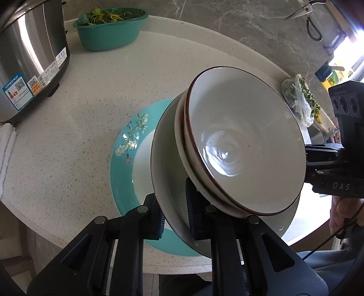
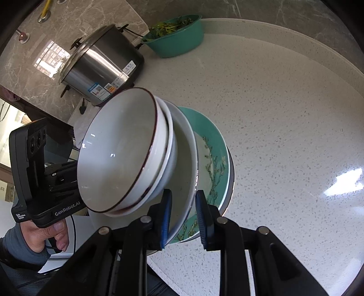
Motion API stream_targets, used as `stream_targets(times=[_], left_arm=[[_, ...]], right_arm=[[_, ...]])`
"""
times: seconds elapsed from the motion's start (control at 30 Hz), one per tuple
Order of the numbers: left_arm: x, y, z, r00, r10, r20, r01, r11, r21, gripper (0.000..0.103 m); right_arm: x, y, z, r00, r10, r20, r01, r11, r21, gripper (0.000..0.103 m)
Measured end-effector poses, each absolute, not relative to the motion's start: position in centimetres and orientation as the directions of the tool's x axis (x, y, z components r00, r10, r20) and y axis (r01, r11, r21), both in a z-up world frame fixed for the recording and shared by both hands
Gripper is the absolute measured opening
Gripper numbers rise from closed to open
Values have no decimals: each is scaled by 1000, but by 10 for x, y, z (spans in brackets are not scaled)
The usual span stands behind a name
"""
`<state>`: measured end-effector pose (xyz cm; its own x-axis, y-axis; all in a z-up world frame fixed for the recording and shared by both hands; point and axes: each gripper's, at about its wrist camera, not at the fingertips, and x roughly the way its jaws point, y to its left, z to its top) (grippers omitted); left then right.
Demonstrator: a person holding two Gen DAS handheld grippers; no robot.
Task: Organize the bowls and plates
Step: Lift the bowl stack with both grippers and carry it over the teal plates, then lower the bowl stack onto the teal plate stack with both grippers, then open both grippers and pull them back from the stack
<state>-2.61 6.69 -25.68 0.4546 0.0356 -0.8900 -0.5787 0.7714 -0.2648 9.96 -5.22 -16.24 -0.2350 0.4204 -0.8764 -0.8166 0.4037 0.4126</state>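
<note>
Presently a stack of two brown-rimmed bowls (image 1: 245, 145) nested in a white plate (image 1: 168, 177) is held tilted above the speckled desk (image 1: 68, 141). That plate's rim is clamped by the left hand-held gripper (image 1: 175, 216). The right hand-held gripper (image 2: 182, 218) is clenched on the white plate together with the teal plate (image 2: 218, 145).

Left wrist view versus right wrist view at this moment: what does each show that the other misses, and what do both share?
Left wrist only: scissors on the wall and bagged greens.
Right wrist only: wall pipe fittings and the cooker's lid.
Both: the bowl stack on a white plate, teal plate, green basin, cooker.
</note>
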Motion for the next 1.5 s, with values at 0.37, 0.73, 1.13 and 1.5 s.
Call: stream_targets(times=[0.37, 0.73, 1.13, 1.5], left_arm=[[-31, 94, -290, 439, 26, -898, -567, 783, -255, 12], [-22, 93, -306, 435, 37, -900, -568, 787, -242, 13], [-27, 88, -306, 456, 56, -888, -563, 791, -240, 25], [-50, 81, -284, 491, 75, -868, -559, 792, -248, 56]], right_arm=[[99, -49, -184, -229, 429, -874, -798, 431, 421, 24], [97, -52, -194, -229, 447, -865, -781, 447, 437, 24], [96, -57, -191, -191, 472, -860, -778, 462, 427, 25], [90, -88, -173, -120, 539, -834, -738, 513, 438, 44]])
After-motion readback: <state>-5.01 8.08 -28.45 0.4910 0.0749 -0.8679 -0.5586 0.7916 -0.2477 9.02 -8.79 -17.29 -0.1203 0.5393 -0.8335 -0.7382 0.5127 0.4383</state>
